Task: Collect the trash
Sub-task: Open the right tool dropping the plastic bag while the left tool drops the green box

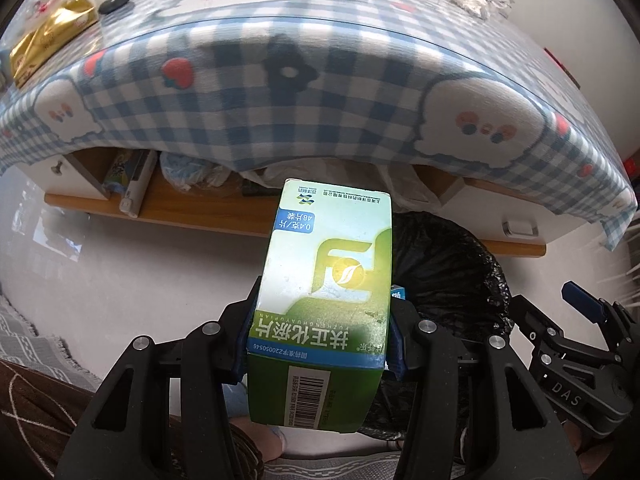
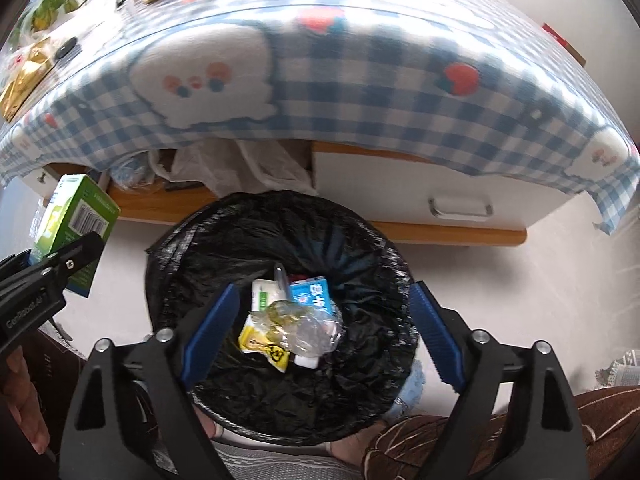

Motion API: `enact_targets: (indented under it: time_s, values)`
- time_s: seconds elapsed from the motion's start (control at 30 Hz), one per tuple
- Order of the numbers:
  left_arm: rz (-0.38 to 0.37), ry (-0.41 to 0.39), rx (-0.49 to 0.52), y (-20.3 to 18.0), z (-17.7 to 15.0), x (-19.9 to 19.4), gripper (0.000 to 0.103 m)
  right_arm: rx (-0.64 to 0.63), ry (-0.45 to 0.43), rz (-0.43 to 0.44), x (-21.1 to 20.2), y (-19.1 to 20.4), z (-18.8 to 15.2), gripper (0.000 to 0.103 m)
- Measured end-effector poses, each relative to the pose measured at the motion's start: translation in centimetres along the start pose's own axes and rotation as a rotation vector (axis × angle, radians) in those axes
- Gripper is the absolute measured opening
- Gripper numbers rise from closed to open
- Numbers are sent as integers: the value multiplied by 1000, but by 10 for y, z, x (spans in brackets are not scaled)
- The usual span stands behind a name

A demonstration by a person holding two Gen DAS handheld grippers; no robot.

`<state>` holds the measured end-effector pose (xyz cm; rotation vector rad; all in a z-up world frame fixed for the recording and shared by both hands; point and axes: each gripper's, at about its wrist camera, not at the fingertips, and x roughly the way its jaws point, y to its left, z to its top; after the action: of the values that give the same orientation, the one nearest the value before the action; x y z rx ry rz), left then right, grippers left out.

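Now, with the left claw (image 1: 320, 336) clamped on the green box (image 1: 324, 300) at lower centre of its view, beside the bin (image 2: 280, 312), carry it over the black liner and let go above the wrappers there, clear of the right claw (image 2: 320, 336), which gapes wide and empty over the bin.

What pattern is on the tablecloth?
Blue-and-white check with white cartoon figures on the tablecloth; left wrist view shows it best.
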<state>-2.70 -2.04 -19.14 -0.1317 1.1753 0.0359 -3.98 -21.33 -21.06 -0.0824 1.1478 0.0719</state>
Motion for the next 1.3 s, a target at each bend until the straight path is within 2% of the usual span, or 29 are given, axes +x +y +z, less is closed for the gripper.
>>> enact_targets:
  time_s: [0.13,0.3,0.43,0.67,1.03,1.13,1.3]
  values:
    - [-8,6,18,-17,0,1,50,42,3,8,0,-22,0,89]
    - [-15,9,32,-37,0,2,50,30,-4,-20,-7,-41,2,93]
    - [-30,22,25,-54,0,5,50,51,-10,-59,-16,-54,6,94]
    - [-33,24,84,-86,-4,8,50,41,-7,-87,-22,-74,8,95]
    - [-42,44,96,-105,-10,14,51,67,-15,-157,-29,-91,10,95]
    - [-37,41,109,-109,-12,13,53,79,-23,-155,-31,-94,10,95]
    - [-31,18,120,-108,-12,10,65,99,-38,-133,-32,-93,12,95]
